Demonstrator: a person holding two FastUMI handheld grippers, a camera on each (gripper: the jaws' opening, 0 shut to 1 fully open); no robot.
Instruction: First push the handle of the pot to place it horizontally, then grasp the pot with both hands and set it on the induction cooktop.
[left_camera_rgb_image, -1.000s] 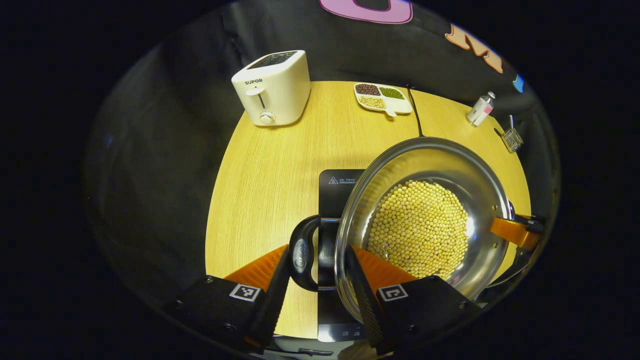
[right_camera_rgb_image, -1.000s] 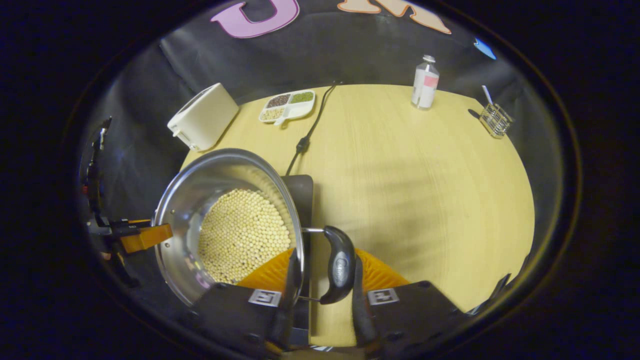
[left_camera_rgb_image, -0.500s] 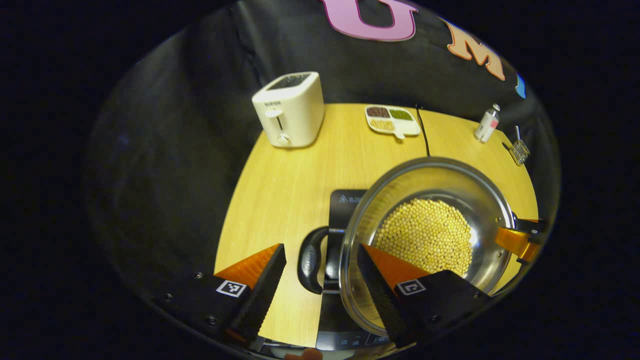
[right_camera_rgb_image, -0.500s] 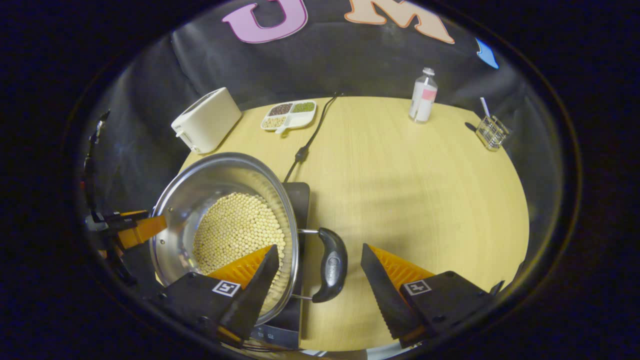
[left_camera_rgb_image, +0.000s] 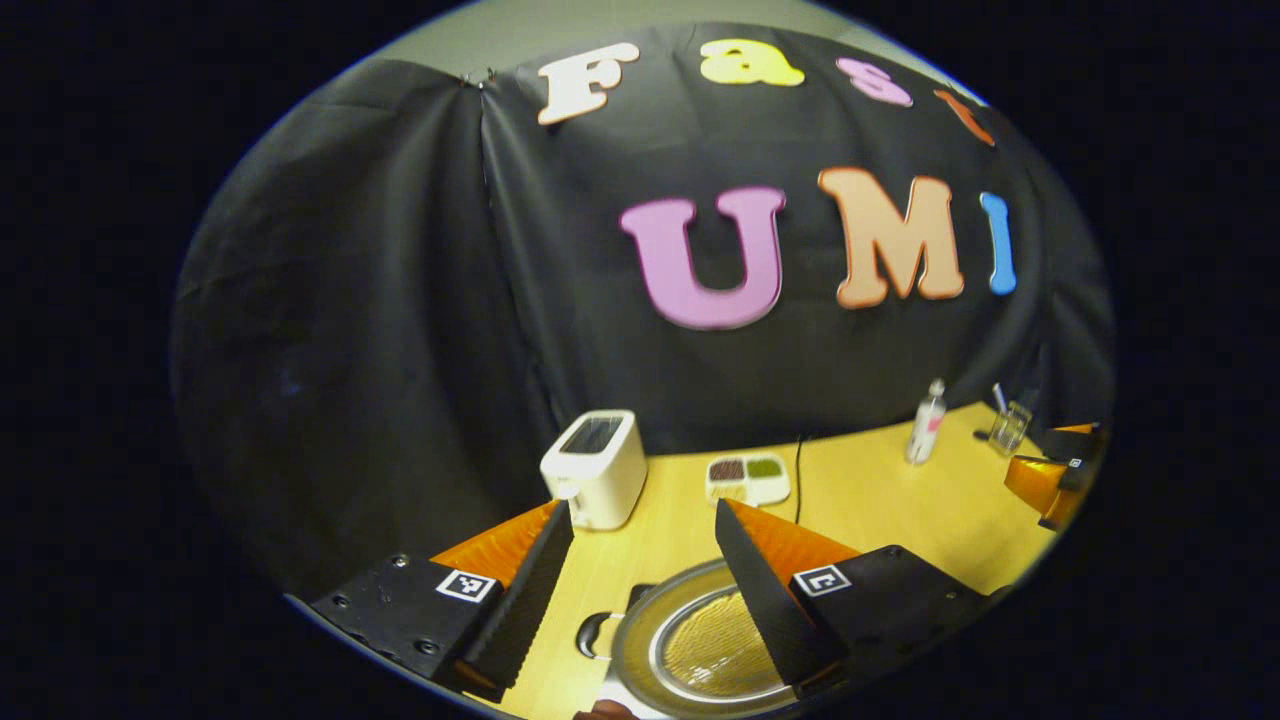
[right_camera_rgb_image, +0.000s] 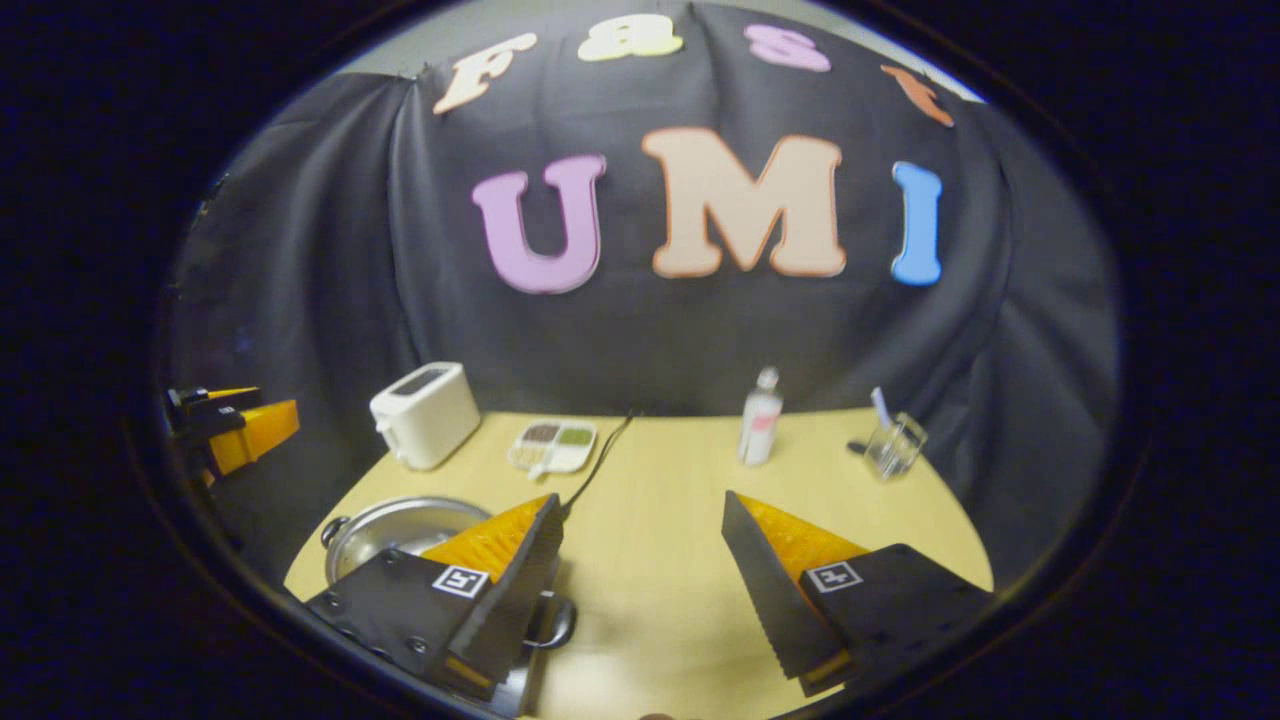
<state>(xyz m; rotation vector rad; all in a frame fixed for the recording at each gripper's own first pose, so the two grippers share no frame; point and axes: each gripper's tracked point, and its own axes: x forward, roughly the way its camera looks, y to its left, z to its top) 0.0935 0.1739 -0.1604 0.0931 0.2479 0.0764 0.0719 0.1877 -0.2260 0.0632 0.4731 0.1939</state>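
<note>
Below, pot (left_camera_rgb_image: 700, 650) of yellow beans (left_camera_rgb_image: 715, 645)

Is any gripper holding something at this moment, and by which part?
Nothing is held. The left gripper and right gripper are both open, above the pot.

Silver pot (left_camera_rgb_image: 700, 650), white toaster (left_camera_rgb_image: 596, 468), yellow wood-grain table (right_camera_rgb_image: 660, 520).

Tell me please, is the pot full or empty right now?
Not empty: the pot holds a layer of pale yellow beans across its bottom, well below the rim.
</note>
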